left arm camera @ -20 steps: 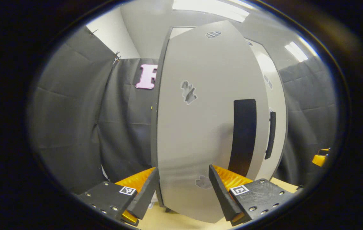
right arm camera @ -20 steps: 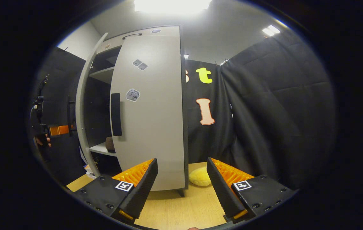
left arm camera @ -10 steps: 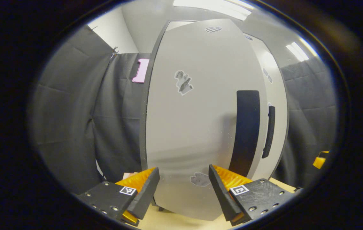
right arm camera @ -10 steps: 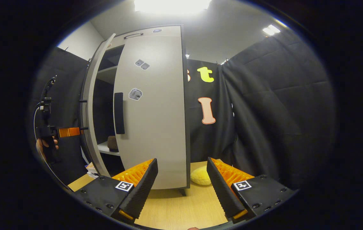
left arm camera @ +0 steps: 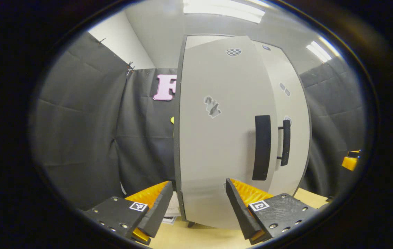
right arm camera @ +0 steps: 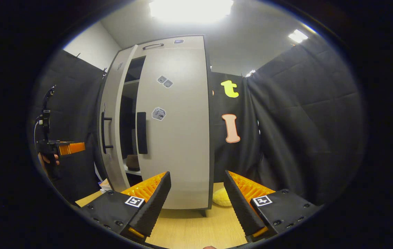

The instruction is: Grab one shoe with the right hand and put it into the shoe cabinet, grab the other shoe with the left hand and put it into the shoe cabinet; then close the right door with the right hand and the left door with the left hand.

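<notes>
The pale grey shoe cabinet [right arm camera: 175,138] stands on the table. Its right door [right arm camera: 179,114] lies against the cabinet front. Its left door [right arm camera: 110,135] stands slightly ajar, leaving a narrow dark gap. Through that gap a brown shoe [right arm camera: 133,162] shows on a shelf. In the left gripper view the left door [left arm camera: 217,145] faces me, its black handle [left arm camera: 262,147] beside the right door's handle [left arm camera: 285,143]. My left gripper [left arm camera: 199,193] is open, a short way off the door, touching nothing. My right gripper [right arm camera: 196,193] is open before the right door, holding nothing.
A yellow soft object [right arm camera: 222,197] lies on the wooden table [right arm camera: 189,228] by the cabinet's right foot. Papers [left arm camera: 174,209] lie beside the left foot. A hand [right arm camera: 46,159] holds the left gripper [right arm camera: 58,148] at far left. The right gripper [left arm camera: 350,161] shows at the far right.
The left door has swung much further shut, so the gap has narrowed. My left gripper has drawn back from the door. The right gripper has backed off slightly.
</notes>
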Motion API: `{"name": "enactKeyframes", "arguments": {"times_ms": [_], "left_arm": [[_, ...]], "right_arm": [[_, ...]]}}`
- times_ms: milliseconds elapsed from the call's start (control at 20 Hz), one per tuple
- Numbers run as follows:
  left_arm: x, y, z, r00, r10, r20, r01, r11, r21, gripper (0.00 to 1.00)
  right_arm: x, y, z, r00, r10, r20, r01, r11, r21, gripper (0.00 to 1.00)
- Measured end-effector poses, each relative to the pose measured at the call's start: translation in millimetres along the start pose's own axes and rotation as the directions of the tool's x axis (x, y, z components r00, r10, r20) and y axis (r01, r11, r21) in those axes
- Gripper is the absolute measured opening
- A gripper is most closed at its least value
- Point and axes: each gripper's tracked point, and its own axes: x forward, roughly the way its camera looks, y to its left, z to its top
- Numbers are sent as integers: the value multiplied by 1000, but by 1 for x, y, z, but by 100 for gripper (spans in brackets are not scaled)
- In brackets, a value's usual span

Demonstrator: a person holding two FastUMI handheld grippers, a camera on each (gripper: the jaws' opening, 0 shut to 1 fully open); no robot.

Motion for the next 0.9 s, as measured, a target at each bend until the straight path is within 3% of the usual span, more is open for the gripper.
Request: {"name": "enactKeyframes", "arguments": {"times_ms": [150,200,250,500,550,900], "left_arm": [[-35,12,6,1000,20,22,-21,1000,16,87],[-45,16,7,999,27,27,-27,999,23,86],[-54,19,6,999,29,32,-30,999,34,90],[-106,32,12,995,67,69,-74,993,93,92],[-113,33,11,995,72,71,-79,992,98,92],[-157,36,-8,994,100,51,-104,991,81,94]], "right_arm": [[-5,5,6,1000,20,16,-20,1000,-13,94],[-5,8,7,999,26,18,-26,1000,-15,98],[-7,8,9,999,30,23,-30,999,-16,98],[-21,13,11,997,51,59,-49,998,-36,98],[-26,15,13,996,55,67,-52,998,-38,94],[-54,17,13,991,73,111,-68,997,-46,98]]}}
